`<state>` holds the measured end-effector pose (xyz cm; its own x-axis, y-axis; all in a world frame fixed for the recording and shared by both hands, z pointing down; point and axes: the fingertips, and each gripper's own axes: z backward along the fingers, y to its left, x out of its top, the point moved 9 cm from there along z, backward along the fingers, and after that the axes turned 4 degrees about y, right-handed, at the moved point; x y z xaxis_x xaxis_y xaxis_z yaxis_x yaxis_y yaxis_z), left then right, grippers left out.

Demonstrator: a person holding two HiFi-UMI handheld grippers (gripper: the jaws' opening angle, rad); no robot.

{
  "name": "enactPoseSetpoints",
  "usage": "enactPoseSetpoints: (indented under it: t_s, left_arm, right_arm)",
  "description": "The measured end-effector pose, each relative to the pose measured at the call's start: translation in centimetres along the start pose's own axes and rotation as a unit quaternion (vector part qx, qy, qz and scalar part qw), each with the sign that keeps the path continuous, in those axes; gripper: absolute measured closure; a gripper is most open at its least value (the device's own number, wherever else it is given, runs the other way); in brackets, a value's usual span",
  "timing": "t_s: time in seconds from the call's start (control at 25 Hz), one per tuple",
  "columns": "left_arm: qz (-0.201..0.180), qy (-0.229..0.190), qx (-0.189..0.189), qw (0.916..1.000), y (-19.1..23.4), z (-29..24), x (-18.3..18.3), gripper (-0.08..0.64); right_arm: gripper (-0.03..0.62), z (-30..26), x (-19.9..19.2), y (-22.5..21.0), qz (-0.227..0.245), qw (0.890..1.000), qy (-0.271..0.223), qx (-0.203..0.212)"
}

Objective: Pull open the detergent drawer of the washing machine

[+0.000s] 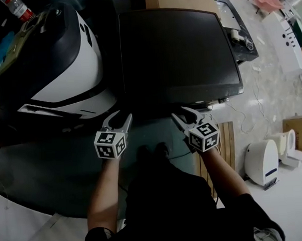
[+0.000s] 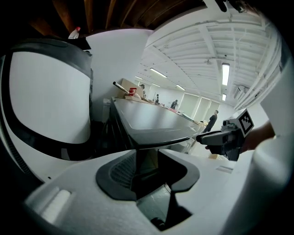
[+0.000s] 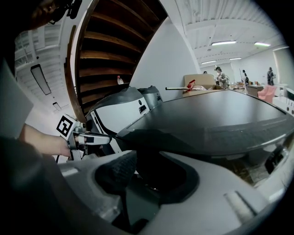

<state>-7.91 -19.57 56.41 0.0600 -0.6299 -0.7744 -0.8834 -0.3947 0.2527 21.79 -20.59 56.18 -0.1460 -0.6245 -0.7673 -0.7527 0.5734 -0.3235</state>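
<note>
The washing machine shows as a dark flat top (image 1: 177, 49) straight ahead; its front face lies in shadow under the near edge, and I cannot make out the detergent drawer. My left gripper (image 1: 121, 119) is open just before that edge, left of centre, with nothing between its fingers. My right gripper (image 1: 184, 114) is open beside it, equally empty. In the left gripper view the dark top (image 2: 151, 121) runs away above the open jaws, with the right gripper (image 2: 225, 137) at the side. In the right gripper view the top (image 3: 220, 119) fills the middle and the left gripper (image 3: 87, 137) shows at left.
A rounded white and black appliance (image 1: 60, 56) stands tight against the machine's left side, a bottle (image 1: 17, 8) behind it. At the right are a wooden pallet (image 1: 226, 138), white fixtures (image 1: 263, 161) and a cardboard box (image 1: 299, 126). People stand far off in the hall.
</note>
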Motion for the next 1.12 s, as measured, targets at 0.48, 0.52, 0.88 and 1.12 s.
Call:
enactPoseSetpoints:
  t_s: [0.48,0.52,0.88,1.12]
  left_arm:
    - [-0.007,0.018,0.002,0.9998,0.5,-2.2,-1.1,0.403]
    - [-0.008,0.018,0.004,0.9998,0.5,-2.3,-1.1,0.403]
    - [-0.020,0.026,0.019,0.9993,0.3,-2.8,-0.9,0.400]
    - [-0.025,0.022,0.026,0.9991,0.2,-2.7,-1.1,0.414]
  right_arm:
    - [0.440,-2.2,-1.0,-0.4,0.009,1.000,0.015,-0.008]
    - [0.439,-2.3,-1.0,-0.4,0.010,1.000,0.014,-0.008]
    - [0.442,-3.1,-1.0,-0.1,0.016,0.999,0.007,-0.027]
    - [0.453,-3.2,-1.1,0.3,0.032,0.998,0.010,-0.045]
